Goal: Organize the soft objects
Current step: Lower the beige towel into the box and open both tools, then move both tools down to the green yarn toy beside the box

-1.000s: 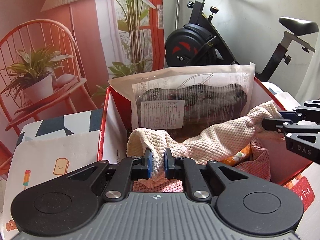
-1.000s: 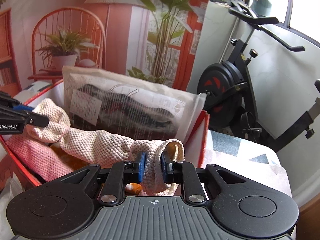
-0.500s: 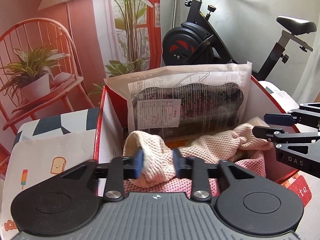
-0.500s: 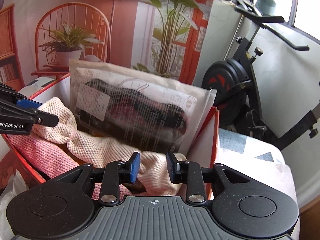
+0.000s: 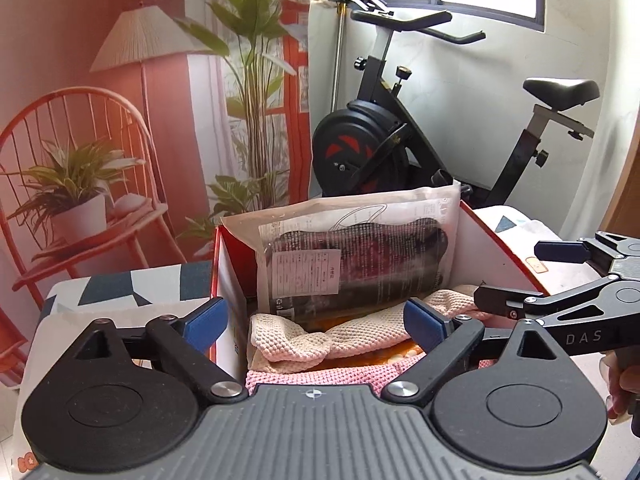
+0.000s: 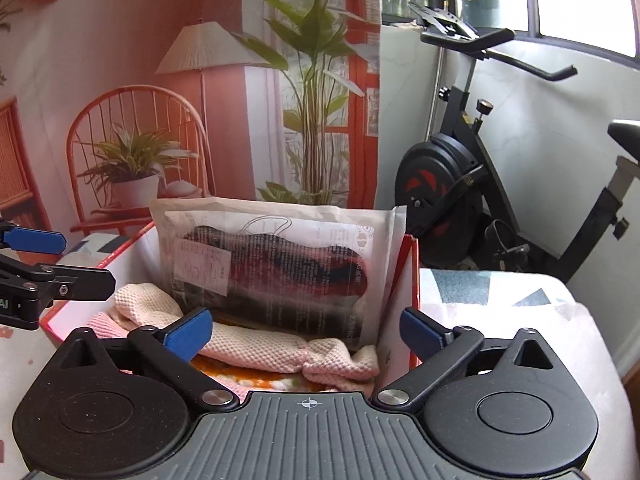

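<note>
The cream knitted cloth (image 5: 344, 336) lies loose inside the red box (image 5: 496, 248), draped over a pink knitted cloth (image 5: 320, 376), with a clear plastic package (image 5: 352, 264) standing upright behind it at 12 o'clock. The left hand-held gripper (image 5: 316, 320) has just been opening; its jaws stand wide with blue pads (image 5: 204, 318) apart, the cloth below and between them but not pressed. The right hand-held gripper (image 6: 308, 330) has likewise just opened wide, holding nothing. An exercise bike (image 6: 460, 184) stands at 2 o'clock.
</note>
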`<state>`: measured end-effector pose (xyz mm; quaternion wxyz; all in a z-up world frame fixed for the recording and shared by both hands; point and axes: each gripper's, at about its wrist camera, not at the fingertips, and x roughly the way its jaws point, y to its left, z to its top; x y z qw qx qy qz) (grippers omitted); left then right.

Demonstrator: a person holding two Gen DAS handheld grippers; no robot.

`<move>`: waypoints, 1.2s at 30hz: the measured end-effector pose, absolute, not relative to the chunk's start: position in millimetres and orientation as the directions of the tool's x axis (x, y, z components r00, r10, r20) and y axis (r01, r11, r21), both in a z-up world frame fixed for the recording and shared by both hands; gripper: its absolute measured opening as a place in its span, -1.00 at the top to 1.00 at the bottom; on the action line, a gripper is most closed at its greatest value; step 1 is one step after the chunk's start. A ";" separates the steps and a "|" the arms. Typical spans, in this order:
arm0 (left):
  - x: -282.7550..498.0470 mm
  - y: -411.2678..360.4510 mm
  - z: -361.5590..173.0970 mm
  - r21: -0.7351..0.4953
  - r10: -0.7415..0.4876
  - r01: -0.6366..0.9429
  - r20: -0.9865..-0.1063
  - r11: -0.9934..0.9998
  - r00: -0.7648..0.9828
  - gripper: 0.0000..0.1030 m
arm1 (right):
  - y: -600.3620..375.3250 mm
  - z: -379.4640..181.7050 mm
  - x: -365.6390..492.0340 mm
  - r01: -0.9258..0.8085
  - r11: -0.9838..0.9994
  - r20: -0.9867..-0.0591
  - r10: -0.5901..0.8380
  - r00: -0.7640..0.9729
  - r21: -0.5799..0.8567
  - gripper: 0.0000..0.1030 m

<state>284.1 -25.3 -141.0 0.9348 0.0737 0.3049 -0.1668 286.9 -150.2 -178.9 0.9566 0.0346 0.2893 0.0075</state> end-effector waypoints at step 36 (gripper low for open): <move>139.2 44.5 -189.6 -0.081 -0.217 0.211 -0.589 0.974 0.778 -0.99 | -124.0 -230.1 129.2 0.051 0.987 -0.570 0.046 0.821 0.153 -0.99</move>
